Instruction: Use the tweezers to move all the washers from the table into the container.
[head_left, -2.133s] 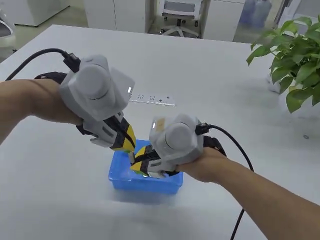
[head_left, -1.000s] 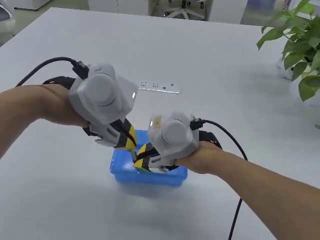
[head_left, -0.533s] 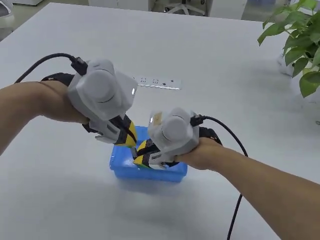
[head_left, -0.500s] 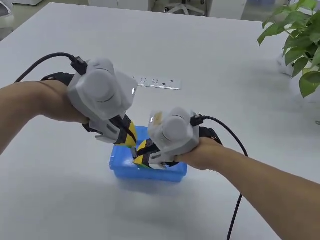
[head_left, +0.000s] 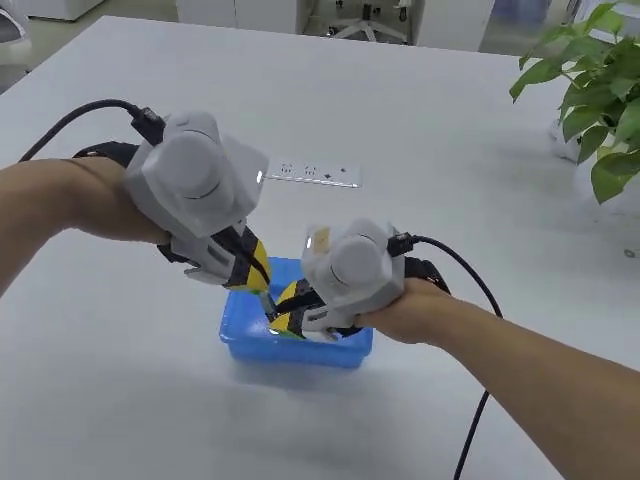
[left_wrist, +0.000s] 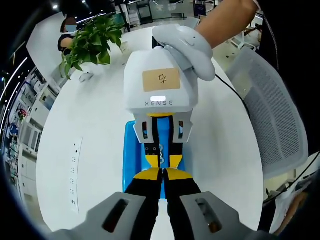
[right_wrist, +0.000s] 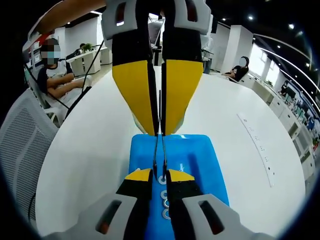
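the left gripper (right_wrist: 157, 133) and the right gripper (right_wrist: 160, 174) both pinch the tweezers (right_wrist: 156, 155), nose to nose; the tweezers point down into the blue container (right_wrist: 202, 160), tips just over the washers (right_wrist: 164, 196) lying inside

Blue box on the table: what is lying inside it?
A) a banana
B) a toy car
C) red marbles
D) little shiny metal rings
D: the right gripper view shows small metal washers lying on the floor of the blue container.
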